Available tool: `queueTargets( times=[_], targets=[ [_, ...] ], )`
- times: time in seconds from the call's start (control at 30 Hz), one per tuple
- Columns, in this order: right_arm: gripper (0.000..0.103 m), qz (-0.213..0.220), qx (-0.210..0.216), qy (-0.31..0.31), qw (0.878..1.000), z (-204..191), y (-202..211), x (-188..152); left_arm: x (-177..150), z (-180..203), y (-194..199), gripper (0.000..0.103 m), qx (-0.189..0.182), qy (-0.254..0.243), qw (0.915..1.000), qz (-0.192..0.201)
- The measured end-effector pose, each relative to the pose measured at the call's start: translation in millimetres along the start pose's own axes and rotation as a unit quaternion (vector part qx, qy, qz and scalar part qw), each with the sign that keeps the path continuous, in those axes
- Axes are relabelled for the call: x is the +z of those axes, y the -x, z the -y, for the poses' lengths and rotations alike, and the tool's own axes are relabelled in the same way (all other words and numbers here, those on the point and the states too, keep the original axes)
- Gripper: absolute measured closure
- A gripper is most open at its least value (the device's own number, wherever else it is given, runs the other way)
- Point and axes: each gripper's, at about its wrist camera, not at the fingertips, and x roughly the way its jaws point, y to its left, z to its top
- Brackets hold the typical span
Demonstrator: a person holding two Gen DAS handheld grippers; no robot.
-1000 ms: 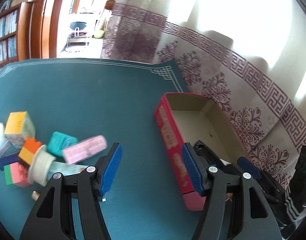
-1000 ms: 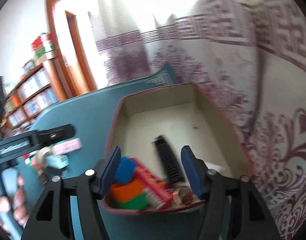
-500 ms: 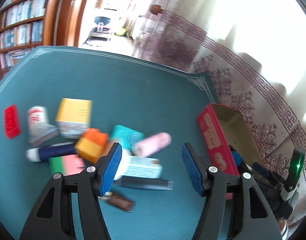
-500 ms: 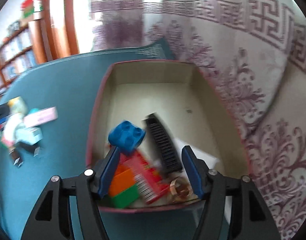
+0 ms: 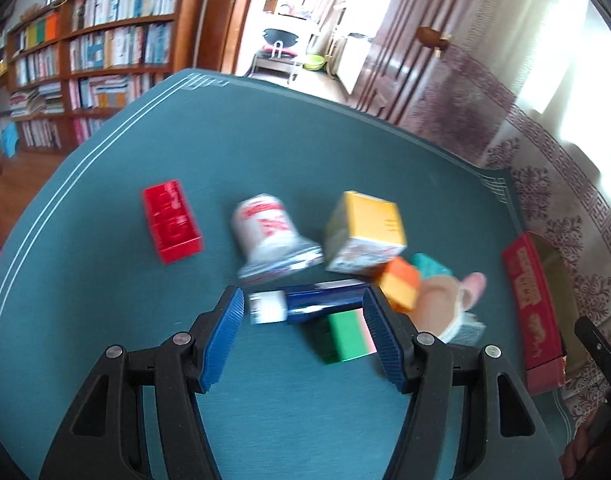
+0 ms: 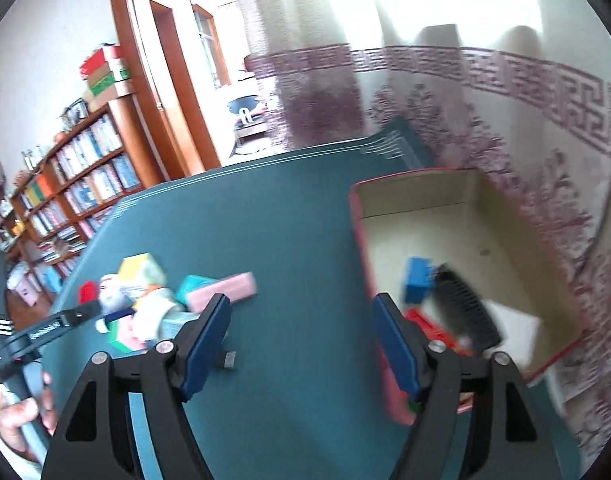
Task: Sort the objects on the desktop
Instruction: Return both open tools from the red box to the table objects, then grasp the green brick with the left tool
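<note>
My left gripper (image 5: pixel 303 308) stands open over a pile on the green tabletop. A dark blue tube with a white cap (image 5: pixel 317 306) shows between its fingertips, with no grip seen. Around it lie a green-and-pink block (image 5: pixel 345 336), an orange block (image 5: pixel 399 284), a yellow box (image 5: pixel 365 232), a white jar (image 5: pixel 265 228) and a red brick (image 5: pixel 171 220). My right gripper (image 6: pixel 301 312) hangs over bare tabletop left of the red box (image 6: pixel 359 240), its jaws opening with nothing between them. A blue brick (image 6: pixel 417 280) and a black comb (image 6: pixel 465 312) lie inside the box.
A pink eraser (image 6: pixel 225 292) and a small dark clip (image 6: pixel 230 359) lie near the right gripper's left finger. A hand (image 6: pixel 21 412) holds the left gripper at the left edge. A patterned cloth (image 6: pixel 545 208) hangs behind the box. Bookshelves (image 5: pixel 97 52) stand beyond the table.
The left gripper swung left from the box to the pile. The right gripper let the blue brick drop into the box, then moved left over the tabletop with its jaws wider.
</note>
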Motion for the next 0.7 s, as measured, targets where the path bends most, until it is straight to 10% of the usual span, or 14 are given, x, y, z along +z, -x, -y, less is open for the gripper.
queueTargets(
  times=[0.7],
  targets=[
    [0.025,-0.068,0.037,0.018,0.997,-34,-53,-41,-13,31,-21,0.038,-0.019,-0.038,0.998,-0.046]
  ],
)
